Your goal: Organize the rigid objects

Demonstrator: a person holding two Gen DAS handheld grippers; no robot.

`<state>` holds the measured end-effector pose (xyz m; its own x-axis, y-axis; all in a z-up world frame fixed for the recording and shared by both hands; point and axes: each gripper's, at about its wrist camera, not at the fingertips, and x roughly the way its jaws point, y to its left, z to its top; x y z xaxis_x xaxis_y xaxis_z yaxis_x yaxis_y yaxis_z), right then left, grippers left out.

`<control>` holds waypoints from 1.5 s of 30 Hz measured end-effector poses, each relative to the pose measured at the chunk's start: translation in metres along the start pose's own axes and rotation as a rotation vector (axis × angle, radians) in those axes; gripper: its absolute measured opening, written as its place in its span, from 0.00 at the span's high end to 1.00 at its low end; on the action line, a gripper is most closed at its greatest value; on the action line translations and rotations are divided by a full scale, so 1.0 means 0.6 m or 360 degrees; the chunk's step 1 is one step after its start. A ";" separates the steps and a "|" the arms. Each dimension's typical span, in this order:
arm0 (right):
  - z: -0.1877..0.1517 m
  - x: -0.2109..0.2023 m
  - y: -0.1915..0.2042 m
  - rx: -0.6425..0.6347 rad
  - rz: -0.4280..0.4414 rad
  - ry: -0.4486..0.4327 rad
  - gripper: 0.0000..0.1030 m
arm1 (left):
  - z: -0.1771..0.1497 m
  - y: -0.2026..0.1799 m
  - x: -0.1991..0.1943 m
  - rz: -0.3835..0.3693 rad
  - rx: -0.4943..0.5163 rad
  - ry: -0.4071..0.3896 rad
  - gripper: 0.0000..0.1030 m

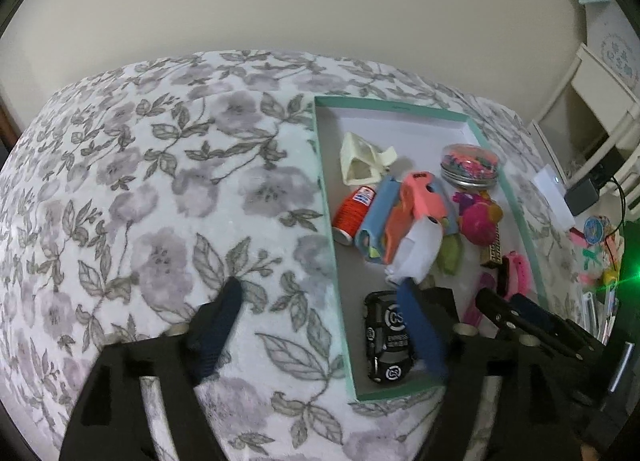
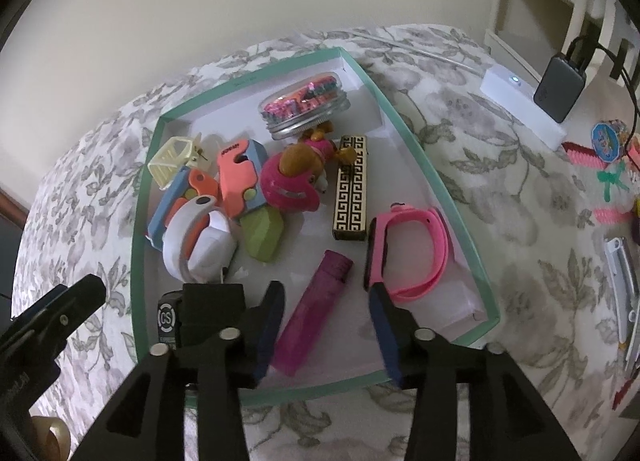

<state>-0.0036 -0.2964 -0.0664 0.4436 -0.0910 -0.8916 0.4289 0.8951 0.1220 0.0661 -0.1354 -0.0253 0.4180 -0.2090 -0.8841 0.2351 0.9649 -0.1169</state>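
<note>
Over the teal tray [image 2: 430, 177], I hold both grippers spread and empty, right gripper [image 2: 326, 301] straddling the released purple lighter [image 2: 316, 305], left gripper [image 1: 320, 297] beside it.

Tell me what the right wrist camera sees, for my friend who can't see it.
The right gripper, jaws open, hovers over a teal-edged box full of small things, right above a purple tube and beside a pink watch. The box sits on a flowery cloth.

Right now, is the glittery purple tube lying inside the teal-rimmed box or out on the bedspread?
Inside. The glittery purple tube lies flat on the white floor of the teal-rimmed box, between the right gripper's open fingers.
</note>
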 end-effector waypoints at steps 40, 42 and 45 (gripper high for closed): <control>-0.056 -0.120 0.073 -0.0175 -0.0053 -0.0194 0.00 | -0.044 0.087 -0.137 0.0116 -0.0067 -0.0124 0.01; -0.061 -0.129 0.078 -0.0184 -0.0052 -0.0206 0.00 | -0.049 0.089 -0.145 0.0143 -0.0051 -0.0135 0.01; -0.068 -0.143 0.084 -0.0203 -0.0049 -0.0222 0.00 | -0.058 0.092 -0.161 0.0158 -0.0045 -0.0175 0.01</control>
<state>-0.0523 -0.2256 -0.0019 0.5403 -0.1706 -0.8240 0.3443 0.9383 0.0314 0.0080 -0.0564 0.0378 0.5319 -0.1268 -0.8372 0.1638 0.9855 -0.0452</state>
